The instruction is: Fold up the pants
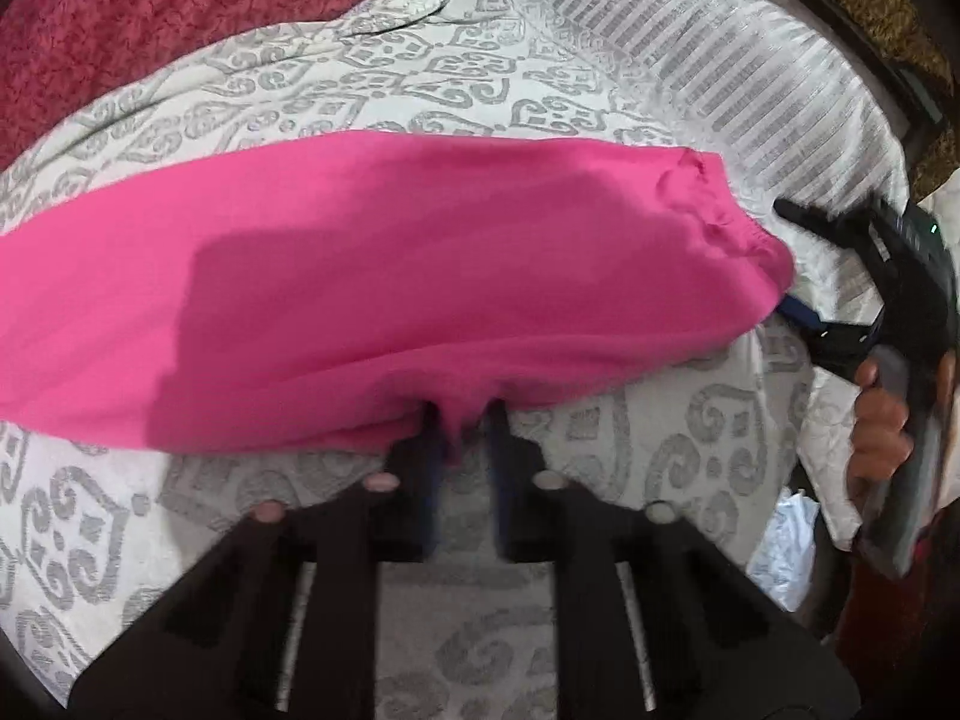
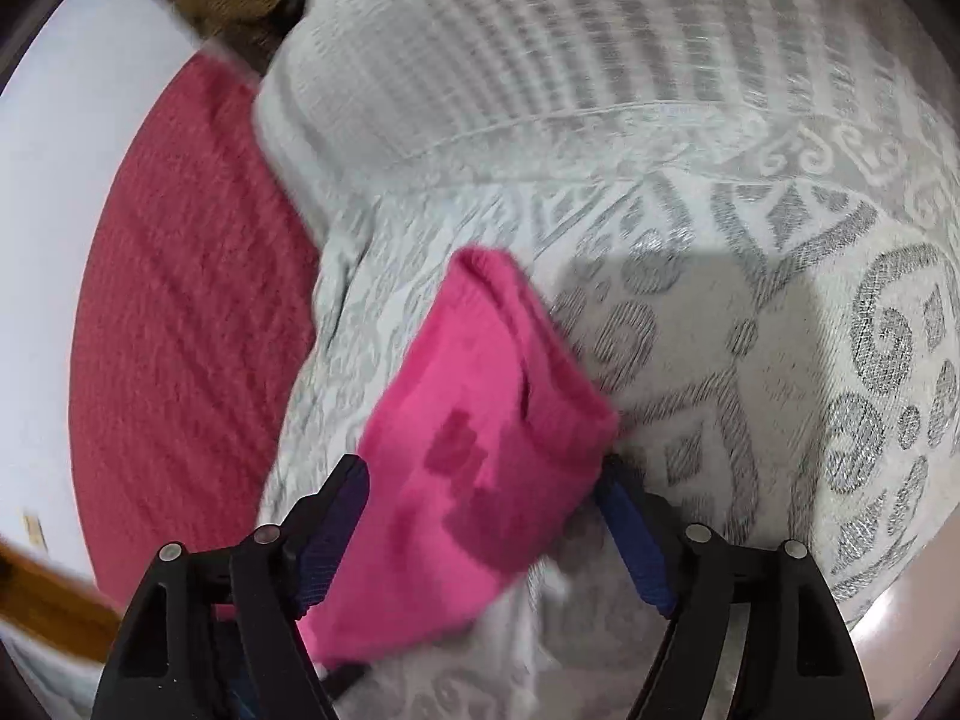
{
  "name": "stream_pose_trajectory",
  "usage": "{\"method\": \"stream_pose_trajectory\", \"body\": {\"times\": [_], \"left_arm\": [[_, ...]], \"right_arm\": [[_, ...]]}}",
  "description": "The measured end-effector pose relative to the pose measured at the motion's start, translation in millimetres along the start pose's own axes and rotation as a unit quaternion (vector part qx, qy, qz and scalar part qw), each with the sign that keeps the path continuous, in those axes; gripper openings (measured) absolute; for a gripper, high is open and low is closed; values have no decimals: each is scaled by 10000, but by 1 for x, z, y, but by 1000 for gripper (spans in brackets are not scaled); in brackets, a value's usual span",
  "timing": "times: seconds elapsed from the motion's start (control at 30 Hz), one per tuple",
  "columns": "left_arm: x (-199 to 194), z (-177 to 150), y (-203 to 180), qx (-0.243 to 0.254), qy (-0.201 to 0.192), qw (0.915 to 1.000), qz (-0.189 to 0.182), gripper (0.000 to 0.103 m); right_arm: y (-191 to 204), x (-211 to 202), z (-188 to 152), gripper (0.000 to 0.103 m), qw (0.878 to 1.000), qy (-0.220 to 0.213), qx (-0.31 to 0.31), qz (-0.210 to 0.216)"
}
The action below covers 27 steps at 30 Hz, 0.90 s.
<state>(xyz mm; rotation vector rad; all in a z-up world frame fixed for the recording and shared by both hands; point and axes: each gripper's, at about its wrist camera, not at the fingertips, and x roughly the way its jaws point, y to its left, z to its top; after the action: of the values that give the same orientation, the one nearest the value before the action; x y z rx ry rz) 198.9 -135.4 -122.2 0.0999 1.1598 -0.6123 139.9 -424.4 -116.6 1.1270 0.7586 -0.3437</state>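
Surface: a bed under a pale bedspread (image 1: 420,78) woven with grey scroll and diamond motifs; a striped panel of the same cloth rises at the far side. A dark red textured blanket (image 1: 120,18) lies at the far left of the left wrist view and also shows at the left in the right wrist view (image 2: 192,324).

Item: pink pants (image 1: 372,276), stretched in a long band across the bedspread from left to right in the left wrist view, gathered waistband at the right end.

Left gripper (image 1: 462,420): black frame, blue-padded fingers set narrow, pinching a small fold of the near edge of the pants between them.

Right gripper (image 2: 486,480): fingers spread wide, the waistband end of the pants (image 2: 474,420) lying between them; the right fingertip touches the cloth, while contact at the left finger cannot be told through the blur. In the left wrist view this gripper (image 1: 798,270) sits at the right end of the pants, one finger above the cloth and one partly tucked under it, held by a bare hand (image 1: 882,426).
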Motion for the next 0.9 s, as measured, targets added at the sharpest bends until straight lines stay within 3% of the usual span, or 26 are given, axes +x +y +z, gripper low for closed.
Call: {"method": "stream_pose_trajectory", "body": {"times": [0.03,0.07,0.1,0.13,0.17,0.3,0.37,0.5,0.57,0.67,0.7,0.73,0.8,0.9], "left_arm": [[-1,0,0,-35,-18,10000,-27,7],[-2,-1,0,-68,-32,10000,-51,7],[-4,-1,0,-88,-50,9999,-51,7],[-6,-1,-2,-89,-74,9999,-31,6],[-8,-1,-3,-62,-76,10000,-9,6],[-21,-1,-20,168,-163,9997,78,6],[-30,-2,-35,230,-216,9993,-198,6],[-34,-10,-85,578,-175,9958,-683,6],[-23,-17,-112,831,38,9905,-1099,6],[-13,-27,-139,1371,50,9873,-796,6],[-12,-28,-139,1403,81,9869,-795,6],[-14,-29,-134,1384,90,9871,-797,6],[-24,-30,-117,1298,-10,9893,-664,7],[-45,-34,-64,910,-165,9955,-217,20]], "right_arm": [[0,1,2,79,9998,-132,149,-55],[2,1,3,66,9993,-290,189,-159],[5,3,4,44,9988,-379,77,-299],[9,6,7,13,9984,-360,-156,-418],[9,7,10,12,9985,-316,-172,-418],[16,-13,22,12,9978,-433,-498,-111],[18,-30,26,12,9954,-609,-718,-163],[4,-71,41,12,9853,-1012,-1148,-755],[-16,-77,49,13,9812,-941,-1168,-1212],[-38,-62,51,16,9774,-406,-1146,-1727],[-41,-58,47,19,9723,-284,-1270,-1940],[-39,-59,44,29,9690,-331,-1382,-2019],[-29,-69,39,55,9526,-631,-1647,-2477],[-18,-95,38,63,9294,-1332,-1697,-2995]]}}
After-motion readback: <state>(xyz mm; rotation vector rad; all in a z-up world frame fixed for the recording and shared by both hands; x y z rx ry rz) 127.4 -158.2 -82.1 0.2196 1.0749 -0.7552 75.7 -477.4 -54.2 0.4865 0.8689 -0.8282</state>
